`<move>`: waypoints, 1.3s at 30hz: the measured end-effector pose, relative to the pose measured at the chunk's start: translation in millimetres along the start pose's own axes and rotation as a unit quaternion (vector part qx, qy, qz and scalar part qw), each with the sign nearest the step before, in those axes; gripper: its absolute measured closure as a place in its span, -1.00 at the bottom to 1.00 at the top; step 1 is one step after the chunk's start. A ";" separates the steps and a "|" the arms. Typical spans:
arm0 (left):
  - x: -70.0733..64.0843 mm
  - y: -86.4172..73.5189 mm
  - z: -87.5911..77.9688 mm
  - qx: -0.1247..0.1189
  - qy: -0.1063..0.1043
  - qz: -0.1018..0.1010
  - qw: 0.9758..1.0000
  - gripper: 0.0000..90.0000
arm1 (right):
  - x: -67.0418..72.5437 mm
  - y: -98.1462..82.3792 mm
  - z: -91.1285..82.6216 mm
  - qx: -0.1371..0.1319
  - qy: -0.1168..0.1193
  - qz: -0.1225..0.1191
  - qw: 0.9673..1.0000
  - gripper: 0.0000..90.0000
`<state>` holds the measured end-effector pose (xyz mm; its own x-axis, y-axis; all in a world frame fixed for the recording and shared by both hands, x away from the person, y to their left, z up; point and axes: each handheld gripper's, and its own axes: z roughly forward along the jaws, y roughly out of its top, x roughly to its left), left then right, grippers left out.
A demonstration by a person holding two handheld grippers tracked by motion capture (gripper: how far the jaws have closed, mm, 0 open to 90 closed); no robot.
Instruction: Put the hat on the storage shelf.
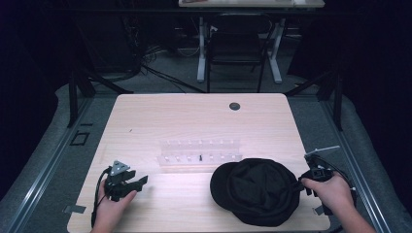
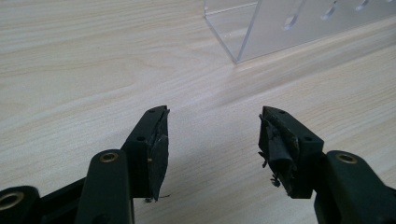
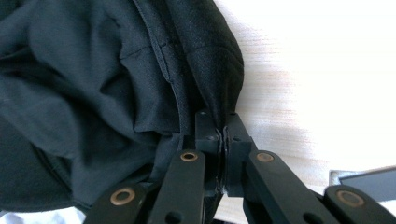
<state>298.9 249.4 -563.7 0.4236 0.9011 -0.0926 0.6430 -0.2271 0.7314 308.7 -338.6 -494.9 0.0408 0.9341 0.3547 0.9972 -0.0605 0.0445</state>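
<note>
A black cap [image 1: 257,191] lies at the near right of the wooden surface [image 1: 194,116], just in front of a clear acrylic rack [image 1: 200,151]. The right claw [image 3: 222,129] is clenched on the cap's edge (fabric pinched between its jaws). The left claw [image 2: 212,140] rests released, well apart from the cap.

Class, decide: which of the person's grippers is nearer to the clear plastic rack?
Left. The left gripper sits open just before the clear plastic rack's near-left end; the right gripper is farther right, clamping the black cap's edge.
</note>
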 end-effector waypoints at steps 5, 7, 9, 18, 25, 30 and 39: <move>-0.5 0.0 -0.6 -0.002 0.000 0.001 1.000 -0.05 | 10.0 -1.4 -9.6 -0.013 -0.004 0.001 1.000 0.95; -0.3 -0.2 -0.5 -0.001 0.000 0.000 1.000 -0.04 | 13.3 -1.9 -15.1 -0.011 0.003 -0.005 1.000 0.95; 0.0 -0.2 -0.4 0.000 0.000 0.000 1.000 -0.04 | 16.8 -2.8 -19.5 -0.012 0.005 -0.007 1.000 0.95; -0.6 -0.1 -0.3 0.000 -0.001 0.002 1.000 -0.05 | 33.6 -6.0 -39.9 -0.012 0.005 -0.016 1.000 0.95; -0.5 -0.2 -0.2 0.000 -0.001 0.001 1.000 -0.05 | 40.5 -4.3 -51.5 0.000 0.016 -0.025 1.000 0.95; -0.9 -0.4 0.4 -0.001 -0.001 0.001 1.000 -0.05 | 48.3 -3.3 -58.4 0.003 0.032 -0.025 0.999 0.95; -0.9 -0.2 -0.4 -0.002 -0.002 0.003 1.000 -0.05 | 60.2 -1.7 -66.6 -0.004 0.055 -0.027 0.998 0.95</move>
<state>298.2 248.8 -563.5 0.4292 0.8987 -0.0905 0.6380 -0.2308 0.7346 305.3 -305.7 -411.4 -0.0198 0.8918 0.4520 0.9972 -0.0148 0.0729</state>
